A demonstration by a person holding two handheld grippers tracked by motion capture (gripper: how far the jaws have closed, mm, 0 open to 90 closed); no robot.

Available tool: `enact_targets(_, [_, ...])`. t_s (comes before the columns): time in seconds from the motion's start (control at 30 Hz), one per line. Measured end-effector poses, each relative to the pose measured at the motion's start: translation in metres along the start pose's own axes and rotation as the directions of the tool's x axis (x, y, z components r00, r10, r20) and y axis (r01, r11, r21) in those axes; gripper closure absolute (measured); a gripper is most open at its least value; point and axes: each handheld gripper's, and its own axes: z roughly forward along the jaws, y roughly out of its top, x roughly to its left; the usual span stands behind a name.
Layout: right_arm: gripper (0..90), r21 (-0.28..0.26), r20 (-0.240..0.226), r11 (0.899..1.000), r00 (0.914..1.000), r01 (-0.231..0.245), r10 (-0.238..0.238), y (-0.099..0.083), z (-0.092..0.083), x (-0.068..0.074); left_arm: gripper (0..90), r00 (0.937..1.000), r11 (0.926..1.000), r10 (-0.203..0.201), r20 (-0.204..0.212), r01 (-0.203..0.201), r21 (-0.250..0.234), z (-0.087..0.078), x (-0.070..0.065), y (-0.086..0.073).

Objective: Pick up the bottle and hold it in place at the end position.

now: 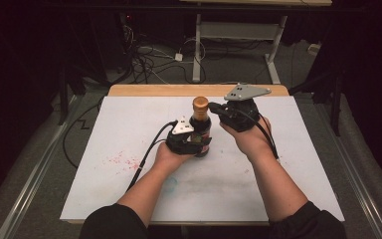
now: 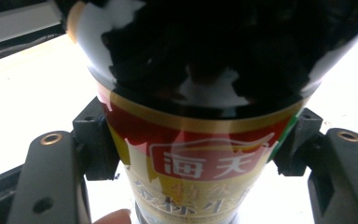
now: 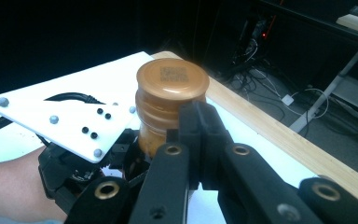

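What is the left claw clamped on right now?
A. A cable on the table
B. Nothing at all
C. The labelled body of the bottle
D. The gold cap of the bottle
C: in the left gripper view the left claw has a jaw pressed against each side of the dark sauce bottle at its red and gold label, well below the cap.

The dark glass sauce bottle [image 1: 200,130] wears a copper-brown ridged cap [image 3: 171,100] and a label banded red, gold and cream, with white characters on a red panel. The white-topped counter [image 1: 129,189] has a pale wood back edge and a speckled red stain. Both hand-held grippers are black; the left [image 1: 191,141] carries a white plate, the right [image 1: 214,110] a grey one.
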Motion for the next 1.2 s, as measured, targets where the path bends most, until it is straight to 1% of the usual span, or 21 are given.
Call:
enact_targets(0.2, [90.0,-0.003,0.000,1.000,1.0000,-0.008,0.008,0.0000,0.0005,0.0000,29.8,1.0000,1.0000,0.001,-0.002,-0.001,0.001,0.0000,0.0000,0.0000])
enact_targets(0.53, [90.0,-0.002,0.003,1.000,1.0000,-0.006,0.006,0.0002,0.0008,-0.0001,29.7,1.0000,1.0000,0.001,-0.004,-0.001,-0.001,0.0003,0.0000,-0.0001])
enact_targets(0.6, [90.0,-0.002,-0.003,1.000,0.9999,-0.014,0.014,0.0001,0.0009,-0.0006,29.8,1.0000,1.0000,0.002,-0.004,-0.002,-0.001,0.0002,0.0000,-0.0002])
enact_targets(0.63, [90.0,0.000,0.004,1.000,0.9999,-0.009,0.009,0.0004,0.0007,0.0000,29.8,1.0000,1.0000,0.002,-0.005,-0.002,0.000,0.0004,-0.0002,-0.0001])
enact_targets(0.77, [90.0,0.001,0.008,1.000,0.9999,-0.010,0.010,0.0007,0.0007,0.0007,29.8,1.0000,1.0000,0.002,-0.007,-0.002,-0.001,0.0005,-0.0003,-0.0002])
enact_targets(1.2, [90.0,0.000,0.010,1.000,0.9999,-0.012,0.012,0.0008,0.0010,0.0004,29.7,1.0000,1.0000,0.001,-0.007,-0.001,-0.009,0.0006,-0.0001,-0.0010])
